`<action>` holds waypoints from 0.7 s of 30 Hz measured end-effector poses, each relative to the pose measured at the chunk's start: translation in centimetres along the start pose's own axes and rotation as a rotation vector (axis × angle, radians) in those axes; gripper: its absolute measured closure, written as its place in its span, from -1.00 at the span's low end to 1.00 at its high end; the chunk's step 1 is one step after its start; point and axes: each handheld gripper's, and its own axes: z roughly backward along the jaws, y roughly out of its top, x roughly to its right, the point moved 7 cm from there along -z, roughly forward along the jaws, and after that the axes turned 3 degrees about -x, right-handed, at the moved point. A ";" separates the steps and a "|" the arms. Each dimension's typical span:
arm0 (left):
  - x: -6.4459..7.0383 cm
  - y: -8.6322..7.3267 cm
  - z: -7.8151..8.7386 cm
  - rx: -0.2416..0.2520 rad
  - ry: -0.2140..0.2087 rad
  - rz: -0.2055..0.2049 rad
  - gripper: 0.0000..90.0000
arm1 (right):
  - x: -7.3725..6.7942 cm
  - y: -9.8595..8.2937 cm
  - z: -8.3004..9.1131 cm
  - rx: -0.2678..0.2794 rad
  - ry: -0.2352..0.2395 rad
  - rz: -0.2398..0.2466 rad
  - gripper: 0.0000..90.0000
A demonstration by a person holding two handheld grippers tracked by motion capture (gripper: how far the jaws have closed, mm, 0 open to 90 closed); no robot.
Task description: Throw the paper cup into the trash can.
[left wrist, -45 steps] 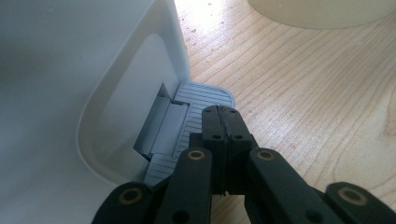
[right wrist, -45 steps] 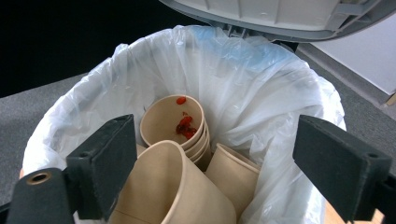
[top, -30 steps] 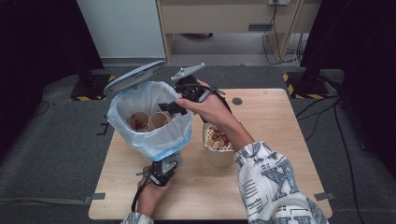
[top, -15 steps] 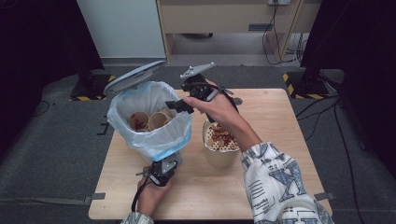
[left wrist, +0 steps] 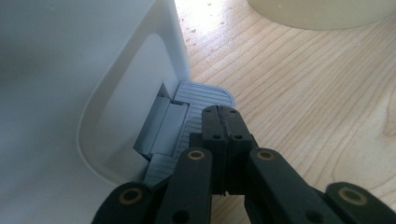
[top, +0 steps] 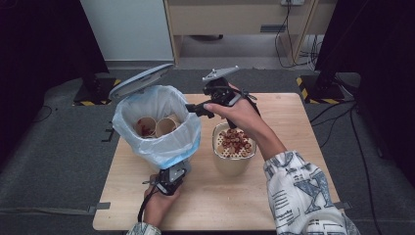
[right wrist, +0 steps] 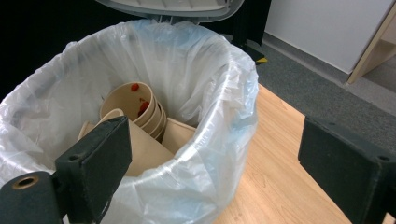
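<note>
A white pedal bin [top: 156, 142] lined with a clear bag stands on the wooden table [top: 293, 122], its grey lid [top: 139, 81] raised. Used paper bowls [right wrist: 137, 109] with red scraps lie inside. My left gripper [left wrist: 223, 114] is shut, its tip pressing down on the bin's grey foot pedal [left wrist: 205, 95]; in the high view the left gripper [top: 172, 176] sits at the bin's near base. My right gripper [top: 195, 108] hovers open and empty just right of the bin's rim, and the right gripper view shows its fingers [right wrist: 95, 158] wide apart over the bag's edge.
A beige paper bowl [top: 234, 152] holding red food pieces stands right of the bin, under my right forearm. Bare tabletop stretches to the right and along the near edge. Dark floor, cables and stands surround the table.
My right gripper has drawn back to the right, from over the bin's mouth to beside its rim, still open. The left gripper stays on the pedal and the lid stays up.
</note>
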 end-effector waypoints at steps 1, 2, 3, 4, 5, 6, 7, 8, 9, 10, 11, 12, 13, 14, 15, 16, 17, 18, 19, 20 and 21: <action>0.0 0.0 0.0 0.000 0.000 -0.001 0.97 | 0.1 -0.1 0.2 0.005 -0.001 -0.001 -0.78; 0.0 0.0 0.0 0.000 0.003 -0.003 0.97 | 0.3 -0.1 0.4 0.010 -0.001 -0.001 -0.78; 0.0 0.0 0.0 0.000 0.004 -0.004 0.97 | 0.4 -0.2 0.6 0.012 -0.001 -0.004 -0.78; 0.0 0.0 0.0 0.000 0.004 -0.003 0.97 | 0.5 -0.3 0.7 0.013 -0.003 -0.004 -0.78; 0.0 0.0 0.0 0.000 0.004 -0.002 0.97 | 0.6 -0.4 0.9 0.013 -0.008 -0.006 -0.78; 0.0 0.0 0.0 0.001 0.004 -0.004 0.97 | 0.8 -0.6 1.1 0.013 -0.010 -0.007 -0.78; 0.0 0.0 0.0 0.000 0.004 -0.004 0.97 | 1.0 -0.8 1.3 0.011 -0.015 -0.010 -0.78; 0.0 0.0 0.0 0.000 0.004 -0.004 0.97 | 1.2 -0.9 1.4 0.011 -0.019 -0.013 -0.78; 0.0 0.0 0.0 0.000 0.004 -0.003 0.97 | 1.5 -1.1 1.6 0.011 -0.023 -0.017 -0.78; 0.0 0.0 0.0 0.000 0.004 -0.003 0.97 | 1.7 -1.3 1.8 0.011 -0.026 -0.024 -0.78; 0.0 0.0 0.0 0.000 0.004 -0.004 0.97 | 1.9 -1.4 2.0 0.011 -0.031 -0.028 -0.78; 0.0 0.0 0.0 0.001 0.004 -0.003 0.97 | 2.1 -1.5 2.1 0.010 -0.033 -0.029 -0.78; 0.0 0.0 0.0 0.001 0.004 -0.003 0.97 | 2.4 -1.7 2.4 0.011 -0.040 -0.031 -0.78; 0.0 0.0 0.0 0.001 0.004 -0.004 0.97 | 2.6 -1.8 2.5 0.013 -0.041 -0.035 -0.78; 0.0 0.0 0.0 0.001 0.004 -0.004 0.97 | 2.7 -2.0 2.7 0.013 -0.042 -0.038 -0.78; 0.0 0.0 0.0 0.001 0.004 -0.003 0.97 | 2.8 -2.1 2.9 0.013 -0.046 -0.043 -0.78; 0.0 0.0 0.0 0.001 0.004 -0.003 0.97 | 2.9 -2.2 3.0 0.014 -0.047 -0.042 -0.78; 0.0 0.0 0.0 0.001 0.004 -0.004 0.97 | 3.0 -2.3 3.1 0.014 -0.047 -0.045 -0.78; 0.0 0.0 0.0 0.001 0.004 -0.004 0.97 | 3.2 -2.4 3.2 0.015 -0.052 -0.044 -0.78; 0.0 0.0 0.0 0.001 0.004 -0.004 0.97 | 3.4 -2.6 3.4 0.014 -0.055 -0.044 -0.78; 0.0 0.0 0.0 0.001 0.003 -0.004 0.97 | 3.5 -2.7 3.5 0.013 -0.059 -0.048 -0.78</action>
